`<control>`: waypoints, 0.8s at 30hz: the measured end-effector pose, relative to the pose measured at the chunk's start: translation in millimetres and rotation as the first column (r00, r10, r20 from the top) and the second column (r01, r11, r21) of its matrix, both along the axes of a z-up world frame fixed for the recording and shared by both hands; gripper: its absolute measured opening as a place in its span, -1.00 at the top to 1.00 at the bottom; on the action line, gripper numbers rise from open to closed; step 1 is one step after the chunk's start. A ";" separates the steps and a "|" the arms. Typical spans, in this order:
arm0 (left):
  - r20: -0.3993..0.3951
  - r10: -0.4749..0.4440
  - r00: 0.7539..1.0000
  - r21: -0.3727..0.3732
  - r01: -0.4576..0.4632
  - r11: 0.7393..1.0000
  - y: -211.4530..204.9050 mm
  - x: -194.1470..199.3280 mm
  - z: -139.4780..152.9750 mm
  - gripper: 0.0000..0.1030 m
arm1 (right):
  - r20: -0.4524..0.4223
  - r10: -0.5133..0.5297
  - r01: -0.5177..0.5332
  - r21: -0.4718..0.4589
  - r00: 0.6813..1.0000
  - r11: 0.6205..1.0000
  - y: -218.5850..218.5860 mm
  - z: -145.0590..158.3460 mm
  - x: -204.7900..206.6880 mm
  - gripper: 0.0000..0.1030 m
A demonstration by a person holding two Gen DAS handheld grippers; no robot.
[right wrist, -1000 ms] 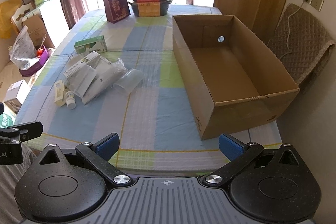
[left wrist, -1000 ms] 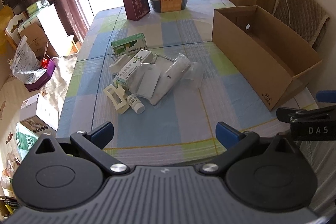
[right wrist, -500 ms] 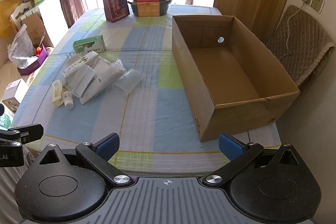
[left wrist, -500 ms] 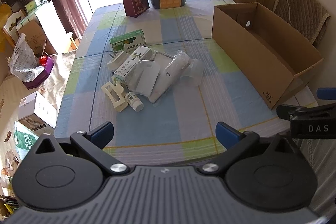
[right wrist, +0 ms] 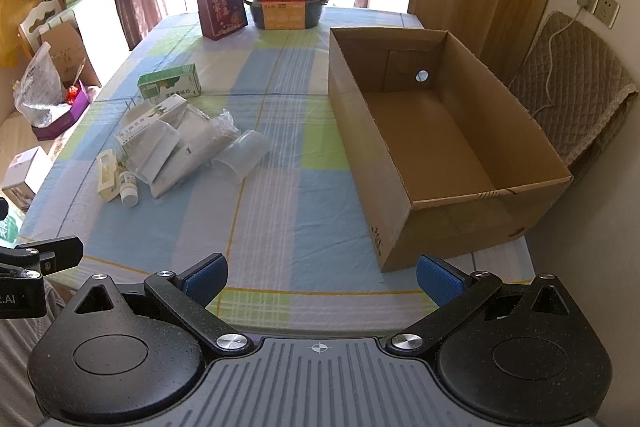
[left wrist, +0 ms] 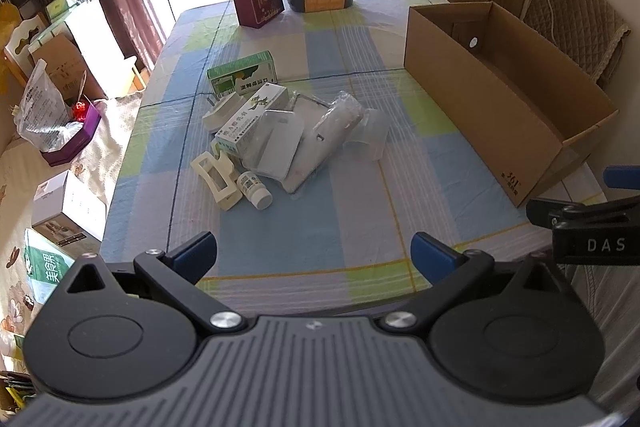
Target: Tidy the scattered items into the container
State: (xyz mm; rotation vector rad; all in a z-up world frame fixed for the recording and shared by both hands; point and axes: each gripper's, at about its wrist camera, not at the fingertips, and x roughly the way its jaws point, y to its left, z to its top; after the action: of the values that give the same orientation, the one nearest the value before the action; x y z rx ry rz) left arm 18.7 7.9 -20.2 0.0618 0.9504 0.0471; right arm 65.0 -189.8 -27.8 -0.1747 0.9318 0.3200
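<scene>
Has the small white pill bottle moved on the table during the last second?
No. The small white pill bottle still lies beside the cream plastic clip, on the same blue square of the checked tablecloth.

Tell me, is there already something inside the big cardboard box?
No, the right wrist view looks straight into the cardboard box and shows only its bare brown floor, while the scattered items lie on the tablecloth beside it.
</scene>
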 end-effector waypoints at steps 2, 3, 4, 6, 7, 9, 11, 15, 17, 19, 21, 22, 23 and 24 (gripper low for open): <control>-0.002 -0.001 1.000 -0.001 0.001 1.000 0.4 0.4 -0.5 -0.98 | 0.001 0.001 -0.001 -0.001 1.000 1.000 0.1 -0.3 0.2 -1.00; -0.003 -0.001 1.000 -0.002 0.001 1.000 0.7 0.7 -0.7 -0.98 | 0.002 0.001 -0.001 -0.002 1.000 1.000 0.3 -0.3 0.2 -1.00; -0.003 -0.001 1.000 -0.002 0.001 1.000 0.9 1.0 -0.9 -0.98 | 0.004 0.002 -0.002 -0.004 1.000 1.000 0.6 -0.3 0.2 -1.00; -0.005 -0.001 1.000 -0.003 0.000 1.000 1.2 1.6 -1.4 -0.98 | 0.007 0.003 -0.003 -0.006 1.000 1.000 1.1 -0.3 0.1 -1.00; -0.006 0.000 1.000 -0.003 0.000 1.000 1.3 2.0 -1.7 -0.98 | 0.008 0.003 -0.003 -0.007 1.000 1.000 1.4 -0.3 0.1 -1.00; -0.008 -0.001 1.000 -0.004 0.001 1.000 1.5 2.8 -2.3 -0.98 | 0.010 0.004 -0.003 -0.007 1.000 1.000 2.0 -1.2 -0.1 -1.00; -0.010 -0.001 1.000 -0.004 0.001 1.000 1.3 3.0 -2.9 -0.98 | 0.010 0.004 -0.003 -0.008 1.000 1.000 2.3 -2.2 0.5 -1.00; -0.015 -0.001 1.000 -0.004 0.001 1.000 1.6 3.9 -4.5 -0.98 | 0.008 0.003 -0.003 -0.010 1.000 1.000 3.0 -3.7 1.6 -1.00; -0.018 -0.001 1.000 -0.004 0.001 1.000 1.8 4.5 -5.6 -0.98 | 0.008 0.004 -0.004 -0.012 1.000 1.000 3.2 -4.2 2.1 -1.00; -0.021 0.000 1.000 -0.005 0.000 1.000 1.7 4.9 -6.9 -0.98 | 0.006 0.005 -0.005 -0.014 1.000 1.000 3.5 -5.0 2.6 -1.00; -0.023 0.000 1.000 -0.006 0.000 1.000 1.6 5.6 -8.1 -0.98 | 0.003 0.005 -0.005 -0.015 1.000 1.000 3.6 -6.0 3.1 -1.00; -0.025 0.000 1.000 -0.007 0.000 1.000 1.7 5.9 -8.8 -0.98 | 0.002 0.005 -0.005 -0.016 1.000 1.000 3.8 -6.5 3.4 -1.00; -0.026 0.000 1.000 -0.007 0.000 1.000 2.0 6.3 -9.3 -0.98 | 0.001 0.006 -0.006 -0.017 1.000 1.000 4.0 -7.1 3.8 -1.00; -0.028 0.000 1.000 -0.008 0.000 1.000 2.4 6.7 -9.9 -0.98 | 0.000 0.006 -0.006 -0.018 1.000 1.000 4.1 -7.6 3.9 -1.00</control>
State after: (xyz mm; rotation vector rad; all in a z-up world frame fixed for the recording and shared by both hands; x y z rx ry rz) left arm 25.4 10.3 -30.2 0.0547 0.9787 0.0426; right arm 68.9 -185.7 -35.4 -0.1939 0.9345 0.3167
